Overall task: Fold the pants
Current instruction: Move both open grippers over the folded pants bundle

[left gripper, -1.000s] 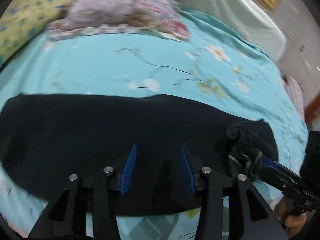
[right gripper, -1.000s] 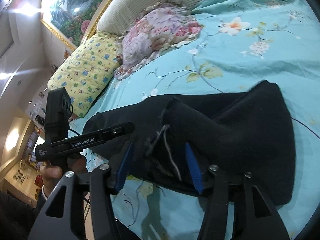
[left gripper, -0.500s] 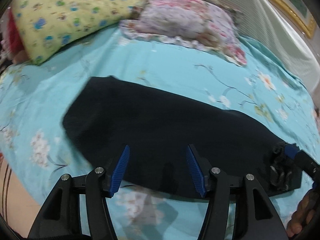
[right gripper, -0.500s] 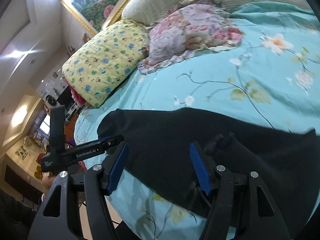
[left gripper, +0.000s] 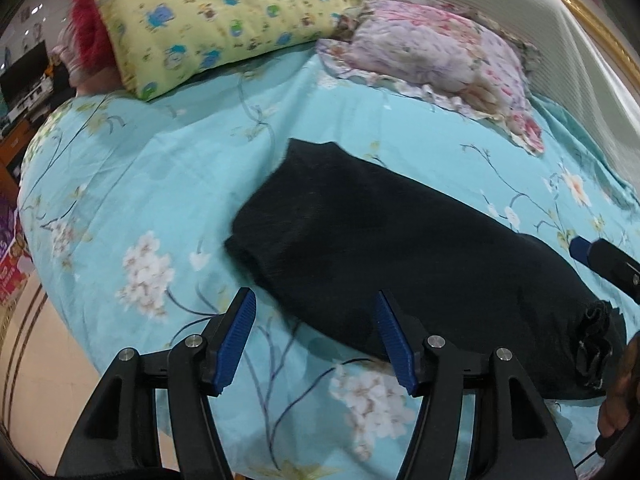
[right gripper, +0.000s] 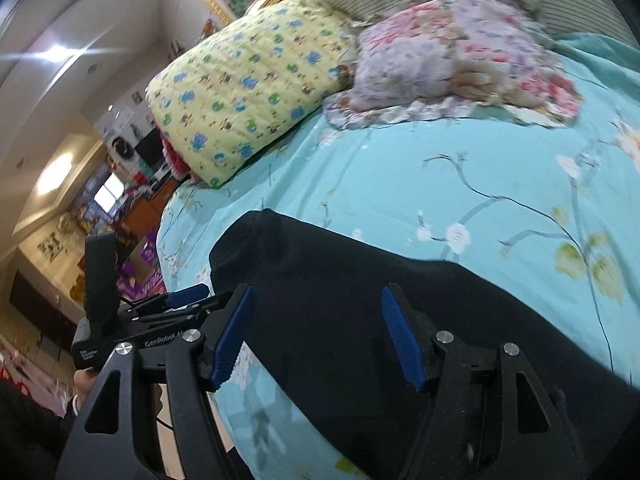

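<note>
Because the black knit pants (left gripper: 400,256) lie as one long strip across the centre of the turquoise floral bedsheet (left gripper: 140,184), both tools hover at the lower edge, probably lining up another fold. Left gripper (left gripper: 316,336) and right gripper (right gripper: 318,336) are spread wide, holding nothing. White lettering at lower left reads "GenRobot.AI".

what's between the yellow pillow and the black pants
Only bare sheet: in the left wrist view a stretch of teal floral bedsheet separates the yellow pillow from the black pants. The right wrist view agrees.
</note>
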Available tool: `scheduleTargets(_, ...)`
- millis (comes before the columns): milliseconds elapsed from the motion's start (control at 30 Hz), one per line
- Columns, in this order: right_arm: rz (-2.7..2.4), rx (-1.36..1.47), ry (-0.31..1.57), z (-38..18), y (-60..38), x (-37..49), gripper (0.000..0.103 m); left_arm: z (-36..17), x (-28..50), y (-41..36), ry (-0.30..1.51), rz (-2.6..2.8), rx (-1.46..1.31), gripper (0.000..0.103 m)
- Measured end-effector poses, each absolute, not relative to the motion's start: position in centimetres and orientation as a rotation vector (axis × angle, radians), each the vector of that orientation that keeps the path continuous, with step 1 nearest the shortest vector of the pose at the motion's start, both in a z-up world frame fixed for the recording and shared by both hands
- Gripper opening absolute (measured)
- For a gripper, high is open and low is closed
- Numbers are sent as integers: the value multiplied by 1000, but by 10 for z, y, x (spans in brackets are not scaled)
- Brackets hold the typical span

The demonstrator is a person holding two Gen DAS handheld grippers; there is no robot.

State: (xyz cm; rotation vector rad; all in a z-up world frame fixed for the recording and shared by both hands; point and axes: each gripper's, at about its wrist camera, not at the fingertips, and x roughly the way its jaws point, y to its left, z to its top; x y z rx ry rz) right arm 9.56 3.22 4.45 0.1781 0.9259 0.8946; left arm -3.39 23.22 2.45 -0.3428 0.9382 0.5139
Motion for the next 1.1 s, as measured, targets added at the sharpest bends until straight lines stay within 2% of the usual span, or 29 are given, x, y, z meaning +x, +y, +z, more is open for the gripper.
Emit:
scheduleTargets(567,1079,-37,975,46,140,147,70,4,-58,282,951,556,-552,67)
scheduleTargets(767,1197,-152,1034,31,188,166,70,-14,-49,296,959,510,-685,70)
scheduleTargets(1067,1272,-262,1186,-11,236,202,70,-26,-51,319,871,490,-834,78)
scheduleTargets(1100,1283,-252,1198,-14,239,205,64,-26,-48,319,870,495,-827,78)
